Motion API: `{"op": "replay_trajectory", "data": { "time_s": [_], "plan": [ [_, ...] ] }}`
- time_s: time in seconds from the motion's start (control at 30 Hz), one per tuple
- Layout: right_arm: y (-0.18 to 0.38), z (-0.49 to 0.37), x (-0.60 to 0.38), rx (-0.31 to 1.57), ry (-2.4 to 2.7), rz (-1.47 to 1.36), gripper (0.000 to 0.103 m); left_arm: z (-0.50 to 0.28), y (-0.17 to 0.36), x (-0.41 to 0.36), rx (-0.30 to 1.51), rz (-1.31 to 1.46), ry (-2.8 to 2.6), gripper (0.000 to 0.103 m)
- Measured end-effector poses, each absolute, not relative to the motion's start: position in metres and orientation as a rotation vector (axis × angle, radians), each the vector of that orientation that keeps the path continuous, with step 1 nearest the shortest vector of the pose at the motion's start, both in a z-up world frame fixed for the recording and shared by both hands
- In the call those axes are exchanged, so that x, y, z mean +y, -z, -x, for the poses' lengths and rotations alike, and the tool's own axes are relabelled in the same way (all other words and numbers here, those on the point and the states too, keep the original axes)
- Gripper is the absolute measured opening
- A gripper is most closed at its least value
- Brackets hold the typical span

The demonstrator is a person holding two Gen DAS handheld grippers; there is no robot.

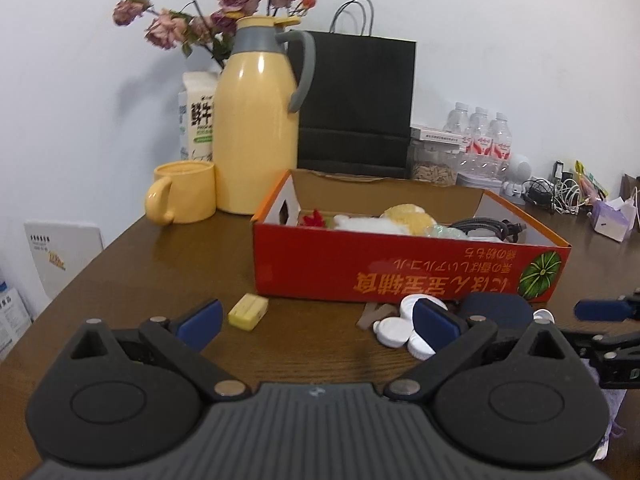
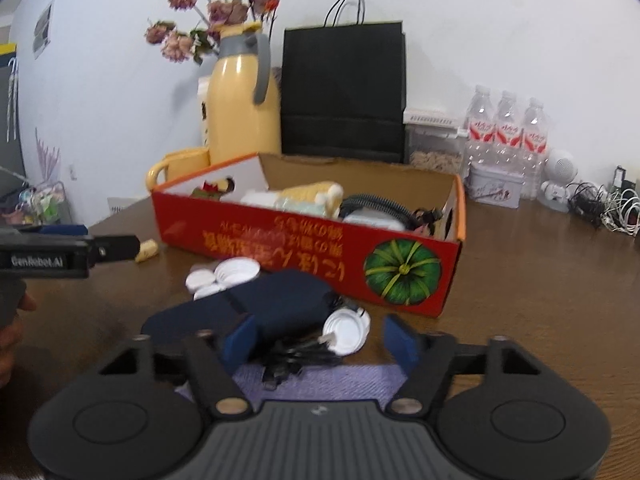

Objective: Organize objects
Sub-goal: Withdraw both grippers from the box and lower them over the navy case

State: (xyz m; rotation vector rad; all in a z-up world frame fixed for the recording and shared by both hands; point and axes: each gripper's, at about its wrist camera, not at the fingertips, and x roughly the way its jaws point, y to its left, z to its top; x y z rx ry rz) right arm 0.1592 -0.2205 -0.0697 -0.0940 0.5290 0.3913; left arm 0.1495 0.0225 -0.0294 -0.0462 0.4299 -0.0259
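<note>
A red cardboard box stands open on the brown table, holding soft toys and a black cable. In front of it lie white round caps, a dark navy pouch and a small yellow block. My left gripper is open over bare table between the block and the caps. My right gripper is open, low over the pouch's near end; a white cap and black clips lie between its fingers, and the pads do not press on them.
A yellow jug, a yellow mug, dried roses and a black paper bag stand behind the box. Water bottles, a tin and tangled cables line the back right. A purple cloth lies under the right gripper.
</note>
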Motion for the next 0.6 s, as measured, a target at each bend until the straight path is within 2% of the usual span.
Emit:
{"op": "replay_trajectory", "data": {
  "time_s": [0.13,0.6],
  "plan": [
    [0.0760,-0.1598,-0.2151,0.559,-0.401,0.102,0.051,-0.1482,0.0302,0.0248,0.431,0.057,0.019,0.103],
    [0.0812,-0.1622,-0.2120,0.585,-0.414,0.097,0.045,-0.1493,0.0332,0.0191,0.436,0.033,0.035,0.103]
  ]
}}
